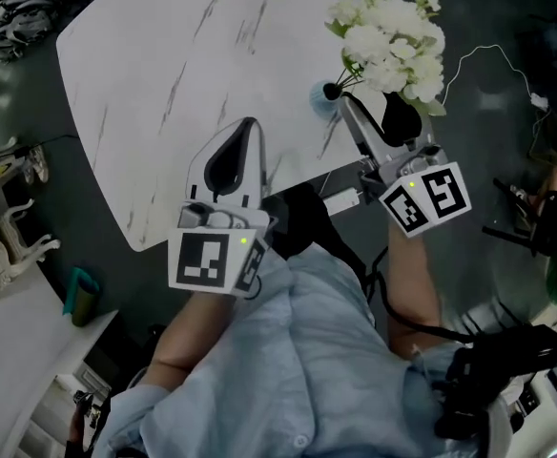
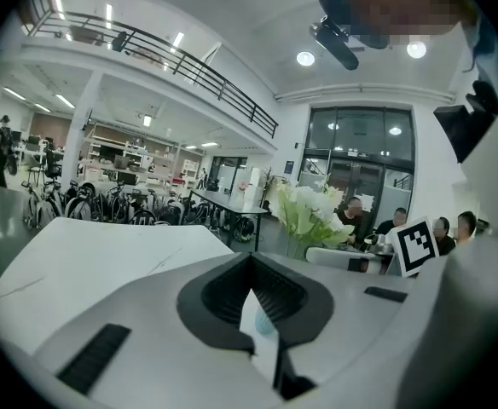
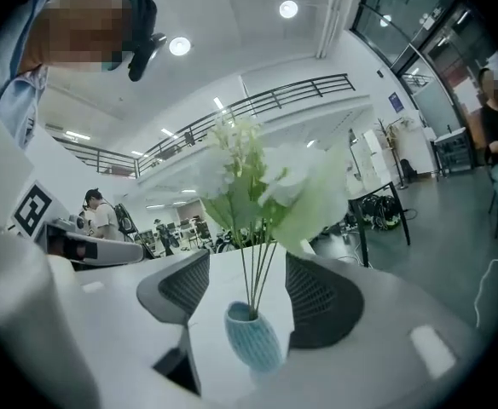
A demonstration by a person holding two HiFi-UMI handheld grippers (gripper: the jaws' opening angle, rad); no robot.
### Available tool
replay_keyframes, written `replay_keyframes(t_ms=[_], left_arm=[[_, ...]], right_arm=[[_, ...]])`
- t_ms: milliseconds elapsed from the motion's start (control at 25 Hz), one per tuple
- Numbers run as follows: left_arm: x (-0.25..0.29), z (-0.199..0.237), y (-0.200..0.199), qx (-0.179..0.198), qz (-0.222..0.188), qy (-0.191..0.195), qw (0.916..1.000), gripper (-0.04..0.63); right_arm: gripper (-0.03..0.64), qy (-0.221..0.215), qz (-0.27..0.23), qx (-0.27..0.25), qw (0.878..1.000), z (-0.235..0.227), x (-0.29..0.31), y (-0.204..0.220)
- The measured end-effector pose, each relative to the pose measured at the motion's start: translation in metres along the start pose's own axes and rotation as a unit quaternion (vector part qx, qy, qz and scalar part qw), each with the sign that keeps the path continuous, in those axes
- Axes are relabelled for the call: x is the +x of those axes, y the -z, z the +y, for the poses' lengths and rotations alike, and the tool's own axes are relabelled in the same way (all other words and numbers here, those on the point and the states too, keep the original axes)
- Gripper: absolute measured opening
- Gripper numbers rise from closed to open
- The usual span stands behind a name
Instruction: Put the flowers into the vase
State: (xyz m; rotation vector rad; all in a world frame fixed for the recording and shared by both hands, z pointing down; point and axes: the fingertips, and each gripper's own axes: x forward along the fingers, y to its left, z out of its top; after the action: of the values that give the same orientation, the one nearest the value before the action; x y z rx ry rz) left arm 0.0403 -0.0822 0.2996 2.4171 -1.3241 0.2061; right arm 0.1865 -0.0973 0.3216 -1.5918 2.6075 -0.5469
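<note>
A small pale blue vase (image 1: 324, 96) stands near the front right edge of the white marble table (image 1: 164, 65). White flowers (image 1: 393, 36) rise from it, their thin green stems inside its mouth. My right gripper (image 1: 369, 103) is open just behind the vase, and its pads touch nothing. In the right gripper view the vase (image 3: 253, 337) and flowers (image 3: 266, 181) stand framed by the gripper's (image 3: 247, 258) spread jaws. My left gripper (image 1: 245, 124) hovers over the table's front edge, shut and empty. Its own view shows its tips (image 2: 250, 258) together and the flowers (image 2: 309, 211) off to the right.
The table's front edge runs just under both grippers. White cables lie on the dark floor at the right (image 1: 488, 60). A teal cup (image 1: 83, 294) stands on a low white shelf at the lower left. People sit at a far table (image 2: 454, 228).
</note>
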Motion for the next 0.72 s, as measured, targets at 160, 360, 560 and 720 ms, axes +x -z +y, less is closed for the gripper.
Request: replay_keyframes(t_ms=[160,360,560,720], left_arm=[[-0.021,-0.008,0.001,0.009,-0.003,0.011,0.9999,0.005],[-0.051,-0.003,0.01,0.019,-0.014,0.02,0.9995,0.005],[-0.086,0.001,0.007,0.024,-0.037,0.02,0.9988,0.005],[-0.107,0.001,-0.009,0.029,-0.062,0.022,0.9974,0.005]], right_arm=[[0.247,0.032,-0.007,0.03,0.999,-0.002,-0.018,0.007],[0.247,0.069,-0.017,0.037,0.997,0.019,-0.034,0.008],[0.245,0.066,-0.026,0.02,0.997,0.071,-0.048,-0.001],[0.174,0.045,-0.025,-0.004,0.999,0.119,-0.049,-0.011]])
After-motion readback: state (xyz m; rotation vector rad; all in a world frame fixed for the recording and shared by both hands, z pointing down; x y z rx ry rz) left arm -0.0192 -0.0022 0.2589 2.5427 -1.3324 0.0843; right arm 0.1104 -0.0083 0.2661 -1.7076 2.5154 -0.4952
